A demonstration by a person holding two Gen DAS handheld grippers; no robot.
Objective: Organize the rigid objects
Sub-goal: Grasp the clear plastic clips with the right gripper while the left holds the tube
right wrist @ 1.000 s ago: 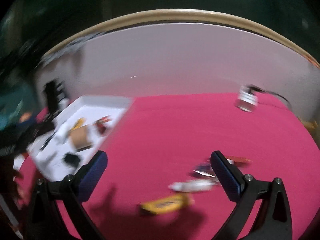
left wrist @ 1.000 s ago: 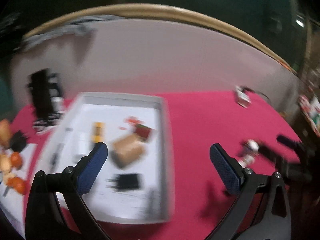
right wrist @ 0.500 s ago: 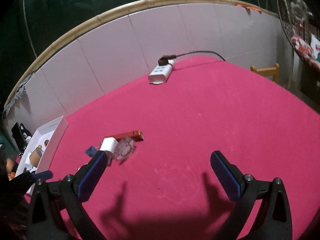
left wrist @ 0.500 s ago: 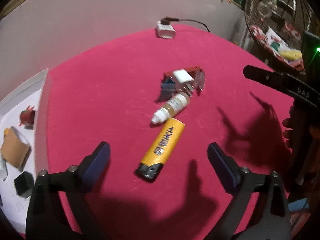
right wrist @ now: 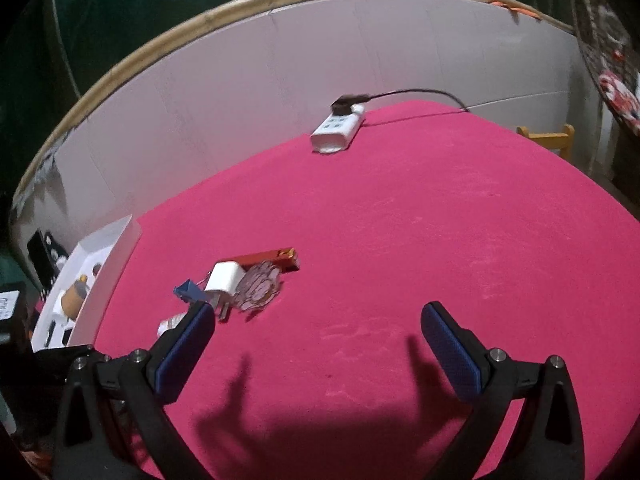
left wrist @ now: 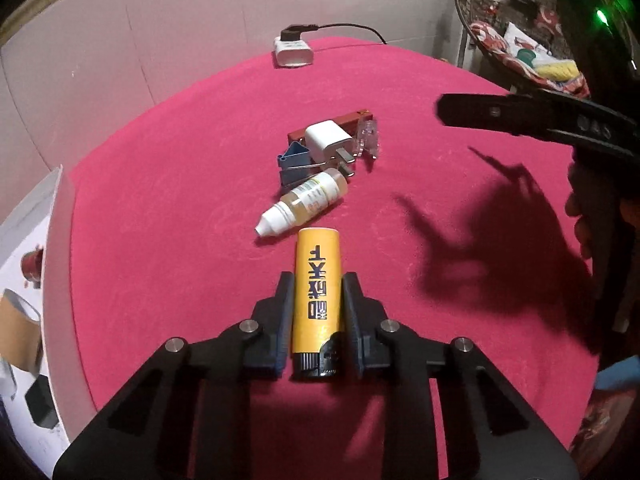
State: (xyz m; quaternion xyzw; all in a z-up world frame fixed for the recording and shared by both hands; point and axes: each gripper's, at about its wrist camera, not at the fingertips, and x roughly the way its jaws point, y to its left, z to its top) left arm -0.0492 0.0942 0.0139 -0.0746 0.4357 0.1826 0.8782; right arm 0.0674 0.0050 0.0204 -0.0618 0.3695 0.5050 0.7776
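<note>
Closest in the left wrist view: left gripper (left wrist: 316,300), jaws pressed onto the flanks of a yellow lighter (left wrist: 317,292). Lighter flat on the red cloth (left wrist: 160,240), long axis running straight away along the fingers, black cap end nearest the camera, rounded yellow base pointing off toward the clutter beyond. Dark characters printed lengthwise along its top face.

Just past the lighter's far end, a small dropper bottle (left wrist: 306,204) on its side, white tip aimed down-left, amber body slanting up-right. Touching behind it, a blue binder clip (left wrist: 295,165), then a white plug adapter (left wrist: 326,142) with prongs toward the bottle, a red bar (left wrist: 348,118) behind that, and a clear plastic piece (left wrist: 368,136) at the right of the heap. Farther still, near the cloth's back edge, a white power strip (left wrist: 293,49) with a black cable, against a pale wall panel (left wrist: 180,20).

At the left edge, a white tray (left wrist: 60,208) holding several small items, too cropped to name.

From the right wrist view only: right gripper (right wrist: 318,340) with jaws spread wide over bare cloth, pinching nothing; same heap at its left, adapter (right wrist: 225,278), red bar (right wrist: 268,258), clip (right wrist: 188,291); lighter hidden here. From the left view only: one dark finger of the right gripper (left wrist: 520,114) off to the right, well apart from the lighter
</note>
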